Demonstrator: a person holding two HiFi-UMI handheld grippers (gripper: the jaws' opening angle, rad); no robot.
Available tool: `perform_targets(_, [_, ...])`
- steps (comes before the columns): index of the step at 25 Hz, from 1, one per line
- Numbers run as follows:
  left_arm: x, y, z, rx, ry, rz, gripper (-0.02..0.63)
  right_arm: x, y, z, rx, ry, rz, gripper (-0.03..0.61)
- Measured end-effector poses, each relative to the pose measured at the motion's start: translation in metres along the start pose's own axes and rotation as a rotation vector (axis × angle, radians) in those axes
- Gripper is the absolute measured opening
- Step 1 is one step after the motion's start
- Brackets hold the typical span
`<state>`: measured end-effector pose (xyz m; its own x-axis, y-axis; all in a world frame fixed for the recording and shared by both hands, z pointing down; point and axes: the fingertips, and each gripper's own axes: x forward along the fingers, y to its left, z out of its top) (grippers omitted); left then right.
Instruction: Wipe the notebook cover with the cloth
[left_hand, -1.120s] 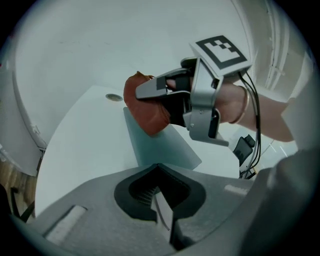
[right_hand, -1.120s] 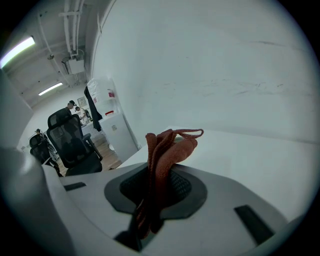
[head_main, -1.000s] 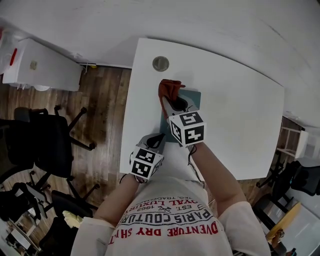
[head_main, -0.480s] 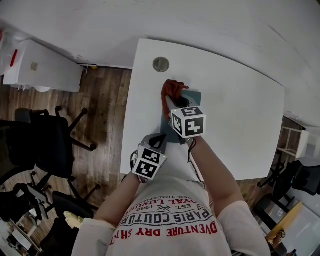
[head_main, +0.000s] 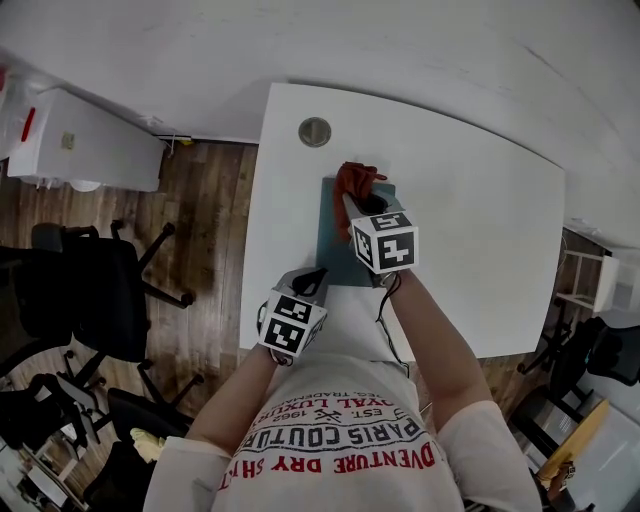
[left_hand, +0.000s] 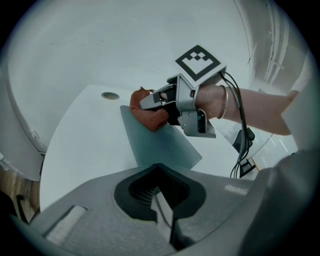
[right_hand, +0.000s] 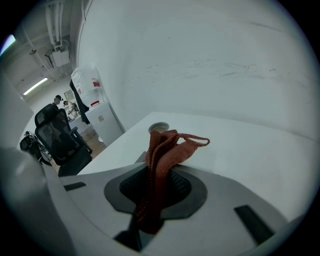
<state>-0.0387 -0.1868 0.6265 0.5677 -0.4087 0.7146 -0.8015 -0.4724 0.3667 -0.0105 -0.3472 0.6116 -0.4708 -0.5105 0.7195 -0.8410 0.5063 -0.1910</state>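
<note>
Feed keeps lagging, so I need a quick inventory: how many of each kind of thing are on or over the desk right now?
notebook: 1
cloth: 1
grommet: 1
tongs: 2, the left tongs and the right tongs, which are shut on the cloth
Total: 5

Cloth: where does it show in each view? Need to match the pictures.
Head view: cloth above centre, at the far end of the notebook, in the right gripper.
Left gripper view: cloth left of centre, on the notebook's far corner.
Right gripper view: cloth at centre, clamped between the jaws.
Shared landmark: the round grommet in the table, near the cloth in all three views.
</note>
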Motion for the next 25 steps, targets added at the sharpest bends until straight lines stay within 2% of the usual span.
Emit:
perform_targets(8, [-0.001, 0.002, 0.001, -0.091, -0.011, -0.061, 0.009, -0.022, -0.042, -0.011, 0.052, -0.006, -0.067, 0.081])
perform_targets(15, [-0.001, 0.001, 0.0, -0.053, -0.008, -0.034, 0.009, -0.045, -0.079, -0.028, 0.071, -0.005, -0.145, 0.081])
perform_targets(21, [0.0, 0.001, 0.0, -0.081, -0.018, -0.043, 0.009, -0.058, -0.1, -0.041, 0.111, 0.025, -0.211, 0.078])
perform_targets(23, [0.001, 0.002, 0.0, -0.077, -0.024, -0.04, 0.009, -0.063, -0.098, -0.039, 0.123, 0.015, -0.213, 0.077])
perform_targets(25, [0.001, 0.001, 0.0, -0.054, -0.028, -0.035, 0.009, -0.067, -0.083, -0.033, 0.109, -0.009, -0.176, 0.077])
